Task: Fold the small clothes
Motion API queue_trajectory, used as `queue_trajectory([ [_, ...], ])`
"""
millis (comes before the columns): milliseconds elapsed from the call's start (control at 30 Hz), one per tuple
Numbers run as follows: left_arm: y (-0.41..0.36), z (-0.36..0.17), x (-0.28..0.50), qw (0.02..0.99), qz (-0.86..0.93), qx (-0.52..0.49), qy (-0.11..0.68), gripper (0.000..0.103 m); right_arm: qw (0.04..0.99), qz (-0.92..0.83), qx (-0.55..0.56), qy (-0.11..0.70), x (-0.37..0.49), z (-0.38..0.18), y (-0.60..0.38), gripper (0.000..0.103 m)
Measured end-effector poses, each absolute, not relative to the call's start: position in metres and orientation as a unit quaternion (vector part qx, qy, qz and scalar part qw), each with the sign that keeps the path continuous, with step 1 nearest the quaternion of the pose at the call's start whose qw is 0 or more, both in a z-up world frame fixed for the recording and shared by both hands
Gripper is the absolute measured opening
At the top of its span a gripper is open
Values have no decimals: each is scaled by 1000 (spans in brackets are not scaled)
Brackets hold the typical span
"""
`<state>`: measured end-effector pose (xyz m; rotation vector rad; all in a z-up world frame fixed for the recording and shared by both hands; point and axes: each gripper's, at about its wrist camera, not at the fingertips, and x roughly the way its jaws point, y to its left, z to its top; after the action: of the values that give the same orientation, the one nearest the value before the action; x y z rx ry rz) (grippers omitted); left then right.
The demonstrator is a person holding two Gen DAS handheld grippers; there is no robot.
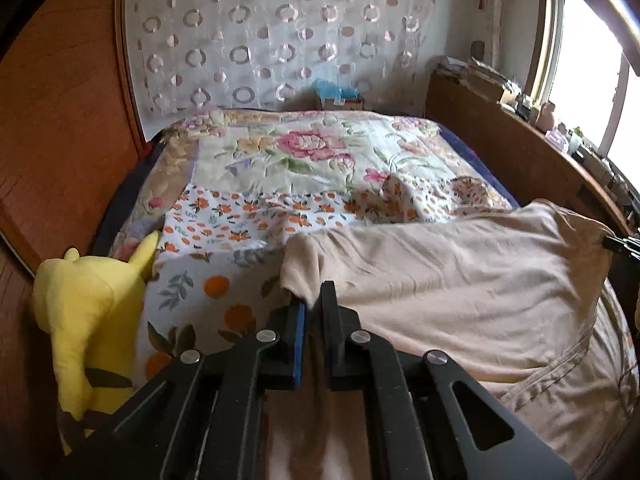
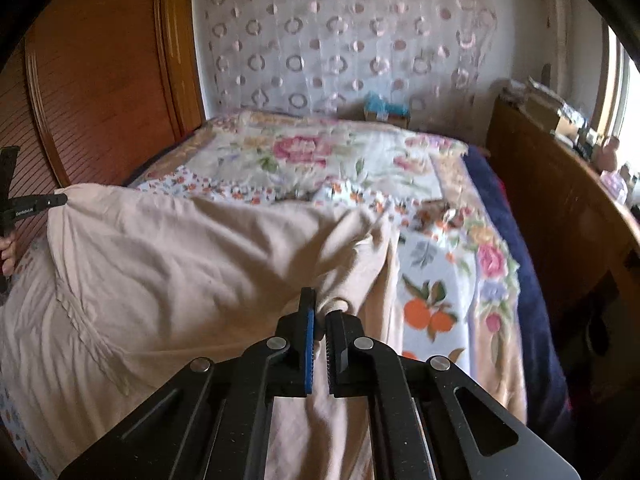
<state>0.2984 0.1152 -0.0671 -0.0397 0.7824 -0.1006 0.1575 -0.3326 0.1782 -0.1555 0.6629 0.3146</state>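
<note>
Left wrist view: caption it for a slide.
Left gripper pinches a beige garment corner above a floral bedspread.

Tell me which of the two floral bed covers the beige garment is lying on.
The beige garment, pinched by the left gripper and right gripper, lies over the near orange-fruit print cover, not the far cover with the large pink flower.

Garment [image 1: 460, 276]: beige woven cloth, matt, soft, creased, stitched hem. Left tongs [image 1: 314, 300]: matt black plastic, blue ribbed pad, shiny metal pivot pins; right tongs [image 2: 318, 312] same build. Bed quilt [image 1: 312, 164]: printed floral cloth, quilted, matt. Plush toy [image 1: 92, 312]: yellow fuzzy fabric. Headboard [image 1: 520, 152]: brown wood, semi-gloss. Curtain [image 1: 280, 32]: sheer white fabric.
</note>
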Motion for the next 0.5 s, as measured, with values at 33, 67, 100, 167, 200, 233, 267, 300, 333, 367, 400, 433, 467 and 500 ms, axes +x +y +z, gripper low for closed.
queue_trajectory([
  [33,115,-64,297,924,-51,-19,378,8,932,152,-76,319,156,180,-334,4],
  [67,115,-60,295,926,-51,-20,374,8,934,152,-74,313,154,183,-334,4],
  [100,114,-57,293,927,-53,-20,370,8,936,153,-72,309,151,183,-334,4],
  [167,114,-53,288,930,-55,-21,364,7,938,152,-70,303,147,184,-336,4],
  [200,114,-50,284,931,-55,-21,360,7,938,153,-68,303,144,182,-337,4],
  [233,114,-46,280,933,-56,-22,356,7,938,153,-67,303,141,181,-338,4],
  [267,113,-43,276,934,-56,-22,352,7,939,154,-67,301,138,182,-338,4],
  [300,113,-41,275,935,-57,-22,349,7,939,154,-69,298,135,182,-339,4],
  [333,113,-38,271,936,-58,-23,345,7,940,154,-71,295,132,185,-340,4],
  [367,113,-34,266,938,-58,-24,341,7,941,155,-72,291,129,187,-340,4],
  [400,114,-31,263,939,-59,-24,337,7,943,156,-72,286,125,189,-340,4],
  [433,114,-27,258,941,-59,-24,333,7,944,157,-72,282,122,191,-343,4],
  [467,114,-24,254,942,-60,-25,329,7,945,158,-72,278,119,193,-345,4],
  [500,114,-21,250,943,-61,-26,326,7,946,158,-73,273,114,195,-345,4],
])
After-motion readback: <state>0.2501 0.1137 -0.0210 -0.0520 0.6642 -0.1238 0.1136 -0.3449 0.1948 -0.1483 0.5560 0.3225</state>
